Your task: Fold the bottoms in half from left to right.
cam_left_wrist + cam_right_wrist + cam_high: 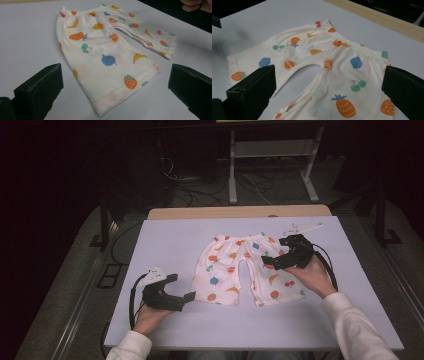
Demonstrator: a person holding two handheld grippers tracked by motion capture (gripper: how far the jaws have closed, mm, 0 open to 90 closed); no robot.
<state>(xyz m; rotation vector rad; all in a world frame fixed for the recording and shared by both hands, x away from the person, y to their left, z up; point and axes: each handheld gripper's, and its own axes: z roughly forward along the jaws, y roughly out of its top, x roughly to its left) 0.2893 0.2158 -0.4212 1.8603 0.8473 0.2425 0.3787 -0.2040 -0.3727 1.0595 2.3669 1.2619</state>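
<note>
A pair of small white shorts (220, 270) printed with coloured fruit lies flat in the middle of the pale table (170, 235), waistband away from me and both legs toward me. My left gripper (181, 287) hovers just left of the hem of the left leg, open, with nothing between its jaws. In the left gripper view the shorts (100, 50) spread out ahead of the wide-apart left gripper (116, 72). My right gripper (276, 252) sits over the right leg near the waistband, open. The right gripper view looks down on the shorts (347, 75) between the spread jaws of the right gripper (328, 75).
A wooden strip (240, 212) runs along the table's far edge. Beyond it on the dark floor are a white metal stand (232, 175) and loose cables (195, 195). Bare table surface lies on both sides of the shorts and along the near edge.
</note>
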